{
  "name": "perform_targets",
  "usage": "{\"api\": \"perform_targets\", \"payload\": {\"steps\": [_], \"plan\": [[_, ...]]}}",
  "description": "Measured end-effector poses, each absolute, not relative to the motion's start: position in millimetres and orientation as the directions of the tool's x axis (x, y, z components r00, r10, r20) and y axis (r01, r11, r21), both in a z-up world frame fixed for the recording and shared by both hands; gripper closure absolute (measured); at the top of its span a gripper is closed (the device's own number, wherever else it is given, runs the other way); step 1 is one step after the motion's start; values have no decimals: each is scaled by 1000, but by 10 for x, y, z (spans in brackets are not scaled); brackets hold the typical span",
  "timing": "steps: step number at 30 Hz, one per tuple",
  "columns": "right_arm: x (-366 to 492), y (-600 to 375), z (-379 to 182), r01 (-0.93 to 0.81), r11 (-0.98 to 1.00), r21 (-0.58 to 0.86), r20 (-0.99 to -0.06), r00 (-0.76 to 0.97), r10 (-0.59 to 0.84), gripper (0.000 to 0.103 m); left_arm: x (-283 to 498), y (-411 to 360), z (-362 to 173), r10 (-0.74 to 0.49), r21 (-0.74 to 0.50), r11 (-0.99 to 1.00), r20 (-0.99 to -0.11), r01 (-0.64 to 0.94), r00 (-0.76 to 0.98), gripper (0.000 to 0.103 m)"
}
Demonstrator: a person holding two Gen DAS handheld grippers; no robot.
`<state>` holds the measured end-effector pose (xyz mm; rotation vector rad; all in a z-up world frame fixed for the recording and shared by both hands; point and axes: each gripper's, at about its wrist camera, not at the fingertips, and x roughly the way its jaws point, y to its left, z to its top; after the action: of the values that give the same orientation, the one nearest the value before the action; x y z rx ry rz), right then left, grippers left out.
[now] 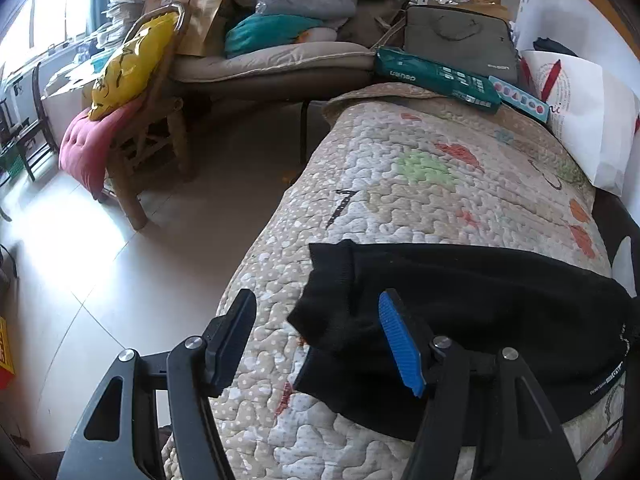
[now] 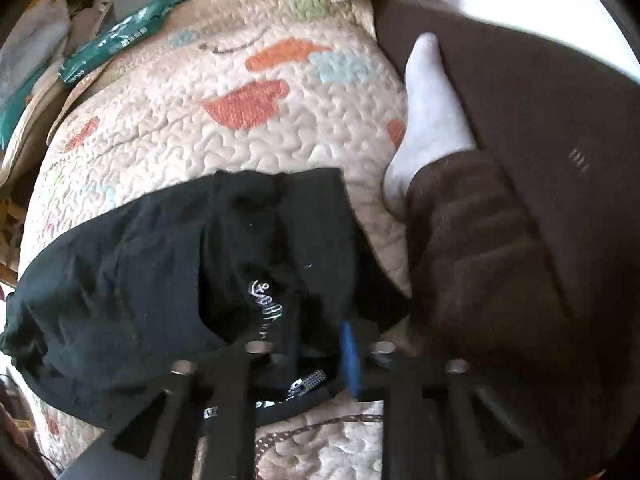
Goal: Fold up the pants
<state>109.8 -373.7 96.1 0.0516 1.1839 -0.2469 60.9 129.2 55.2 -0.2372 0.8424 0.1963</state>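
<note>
- Right claw [image 2: 320, 356] at bottom centre, pointing steeply down onto the black pants [image 2: 160, 272].
- Jaws look closed, pinching the pants fabric near the waistband; frame is blurred there, and only the edge of one blue pad [image 2: 349, 354] shows.
- Zipper pull [image 2: 306, 383] visible just below the fingers, white lettering [image 2: 268, 304] on the fabric just above them.
- Pants lie bunched across the quilted bedspread [image 2: 224, 92], stretching towards the left edge.
- Person's foot in a white sock [image 2: 428, 120] rests on the bedspread to the right, with a brown trouser leg [image 2: 472, 248] beside the pants.
- Green packet [image 2: 116, 44] lies at the bedspread's top-left edge.
</note>
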Motion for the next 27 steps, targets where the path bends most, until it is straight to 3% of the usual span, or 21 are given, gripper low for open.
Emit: {"api": "perform_targets", "payload": {"steps": [8, 11, 13, 15, 17, 21, 24, 25, 26, 27], "plan": [[1110, -3710, 955, 224, 932, -285, -892, 293, -344, 94, 581, 1492, 533, 98, -157, 929, -768, -336, 633, 40], [1134, -3632, 890, 207, 867, -453, -832, 251, -494, 83, 562, 1593, 558, 106, -177, 914, -766, -366, 634, 40], [1051, -3589, 1005, 219, 845, -488, -798, 279, -534, 77, 556, 1654, 574, 105, -196, 903, -763, -383, 638, 40], [932, -3385, 1228, 197, 882, -428, -795, 383, -471, 50, 566, 1688, 580, 108, -205, 894, -765, -398, 636, 40], [798, -3026, 1377, 54, 947, -318, -815, 495, -302, 43, 577, 1700, 571, 105, -208, 892, -768, -402, 631, 40], [708, -2176, 1199, -348, 933, -85, -895, 439, 82, 46, 567, 1651, 548, 107, -186, 905, -773, -384, 626, 40], [690, -1778, 945, -460, 880, -118, -906, 412, 95, 48, 567, 1625, 566, 96, -189, 911, -768, -367, 634, 40], [677, -1689, 863, -477, 868, -134, -909, 407, 83, 53, 570, 1628, 569, 97, -188, 911, -767, -366, 634, 40], [696, -1642, 768, -488, 861, -141, -916, 394, 74, 70, 578, 1635, 572, 99, -187, 910, -768, -369, 633, 40], [700, -1607, 678, -498, 858, -129, -927, 367, 73, 80, 580, 1666, 576, 104, -189, 906, -768, -379, 632, 40]]}}
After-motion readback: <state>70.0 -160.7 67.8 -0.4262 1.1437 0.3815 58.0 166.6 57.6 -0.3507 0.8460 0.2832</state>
